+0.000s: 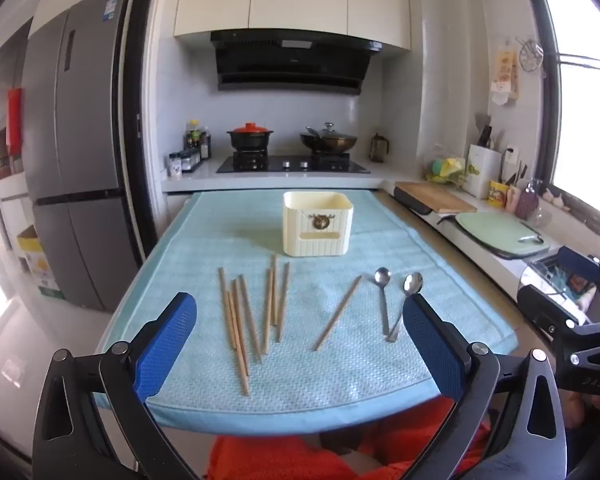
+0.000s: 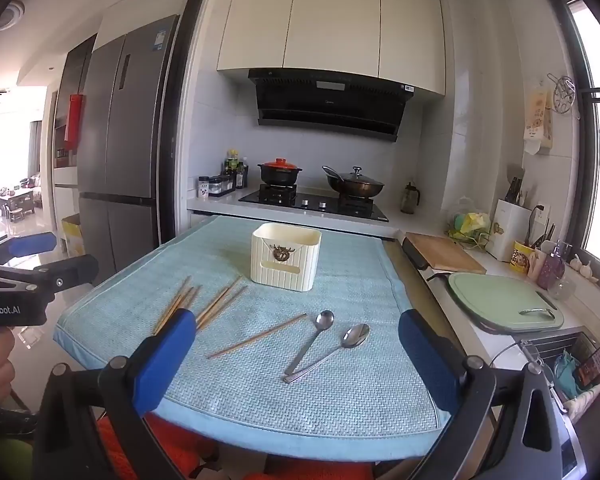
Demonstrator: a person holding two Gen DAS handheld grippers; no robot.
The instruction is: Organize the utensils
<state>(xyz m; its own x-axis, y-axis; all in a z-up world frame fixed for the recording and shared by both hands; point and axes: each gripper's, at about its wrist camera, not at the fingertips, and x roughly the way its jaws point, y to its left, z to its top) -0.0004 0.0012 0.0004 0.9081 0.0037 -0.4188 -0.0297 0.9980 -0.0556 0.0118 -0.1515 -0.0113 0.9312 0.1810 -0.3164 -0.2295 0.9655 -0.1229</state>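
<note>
- Left wrist view: the left gripper [image 1: 300, 328] hangs above the near edge of the light blue towel [image 1: 204, 224], its blue-padded jaws spread wide with nothing between them.
- A cream utensil holder [image 1: 318, 226] stands upright at the far middle of the towel, its open top facing up and a dark emblem on its front.
- A loose group of wooden chopsticks [image 1: 256, 312] lies on the towel in front of the holder and a little left, running roughly toward the camera, some crossing each other.
- A single chopstick [image 1: 337, 313] lies apart to their right, slanted.
- Two metal spoons [image 1: 392, 300] lie right of it, bowls toward the holder, handles meeting at the near end.
- The right gripper [image 1: 572, 312] shows at the right edge, beside the towel.
- Right wrist view: the right gripper [image 2: 296, 344] hovers over the towel's near right part, jaws spread wide and holding nothing.
- The two spoons [image 2: 328, 344] lie between its fingers in the picture, the single chopstick [image 2: 258, 342] just left of them.
- The chopstick group [image 2: 204, 304] lies further left, partly hidden by the left finger.
- The holder [image 2: 286, 258] stands beyond them.
- The left gripper [image 2: 24, 256] shows at the left edge, beside the towel [image 2: 360, 392].
</note>
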